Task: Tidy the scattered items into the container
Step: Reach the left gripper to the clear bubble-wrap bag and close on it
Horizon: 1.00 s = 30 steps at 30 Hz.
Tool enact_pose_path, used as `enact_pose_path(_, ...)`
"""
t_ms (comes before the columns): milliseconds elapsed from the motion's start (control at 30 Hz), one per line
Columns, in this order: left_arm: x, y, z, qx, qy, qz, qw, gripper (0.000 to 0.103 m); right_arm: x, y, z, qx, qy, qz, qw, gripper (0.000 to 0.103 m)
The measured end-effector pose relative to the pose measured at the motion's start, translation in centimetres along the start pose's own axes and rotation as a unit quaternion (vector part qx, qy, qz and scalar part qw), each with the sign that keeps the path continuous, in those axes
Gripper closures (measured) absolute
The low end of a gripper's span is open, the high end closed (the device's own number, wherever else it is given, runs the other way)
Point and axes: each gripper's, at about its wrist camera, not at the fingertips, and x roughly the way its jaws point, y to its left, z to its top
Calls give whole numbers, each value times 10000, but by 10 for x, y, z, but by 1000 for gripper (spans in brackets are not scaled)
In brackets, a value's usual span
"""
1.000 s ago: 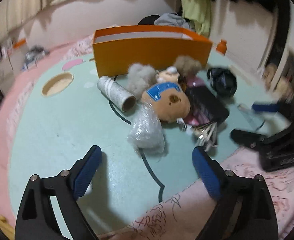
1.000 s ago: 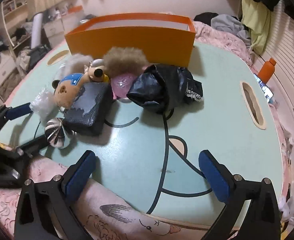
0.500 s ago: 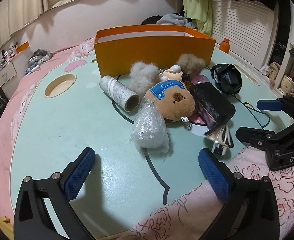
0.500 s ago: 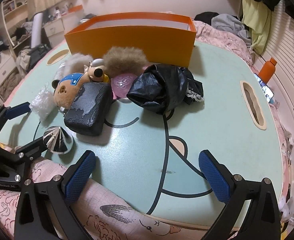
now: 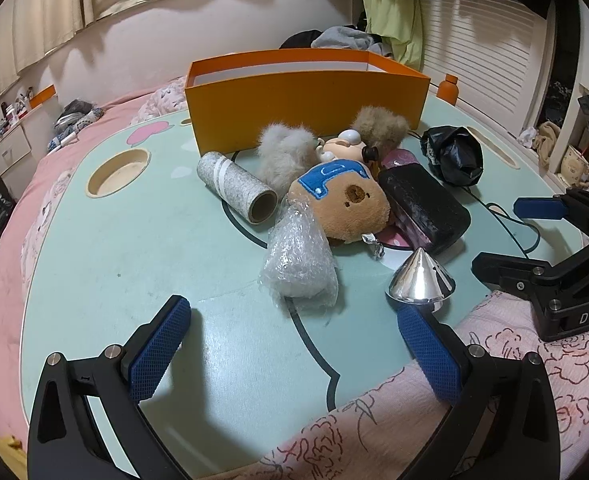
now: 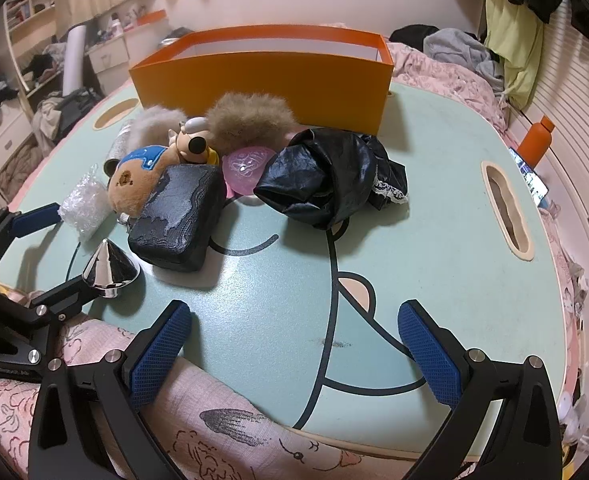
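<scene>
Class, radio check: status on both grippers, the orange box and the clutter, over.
Left gripper and right gripper open, jaws empty. Orange box open-topped, items still out on table. Silver cone nearest left gripper.

I see a mirror-bright metal cone (image 5: pixel 420 282) near the front edge of the table (image 5: pixel 134 240), whose mint top looks smooth and matt. The orange box (image 5: pixel 306 108) at the far edge reads as matt card. The bear (image 5: pixel 342 204) is soft plush, the bubble wrap (image 5: pixel 298 256) crinkled clear plastic, the tube (image 5: pixel 234 184) rough cardboard, the black bag (image 6: pixel 330 176) glossy and creased. My pads (image 6: pixel 158 356) are knurled blue rubber.
</scene>
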Motion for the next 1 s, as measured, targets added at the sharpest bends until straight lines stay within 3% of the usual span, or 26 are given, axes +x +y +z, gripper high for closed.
enact_pose_path(233, 0, -1, 1, 5, 102, -14, 9999, 0, 1, -1, 0, -1, 1, 3, 10000, 0)
enact_pose_path(367, -15, 15, 2, -350, -312, -297, 9985, 0, 1, 0, 0, 1, -2, 7, 10000, 0)
enact_pose_path(500, -27, 22, 11, -327, -705, -102, 9969, 1, 1, -1, 0, 5, -1, 1, 10000, 0)
enact_pose_path(667, -11, 25, 22, -354, -508, -337, 9975, 32, 1, 2, -2, -2, 0, 6, 10000, 0)
enact_pose_path(800, 5, 19, 21, -260, -354, -424, 9981, 48, 1, 3, -2, -5, 0, 8, 10000, 0)
enact_pose_path(833, 6, 17, 21, -233, -352, -465, 9980, 67, 2, 3, -2, -4, 3, 7, 10000, 0)
enact_pose_path(867, 5, 16, 19, -227, -400, -497, 9977, 74, 2, 3, -2, -6, 2, 8, 10000, 0)
enact_pose_path(1000, -13, 18, 11, -396, -981, -494, 9932, 74, 1, 1, -5, -30, -26, 75, 10000, 0)
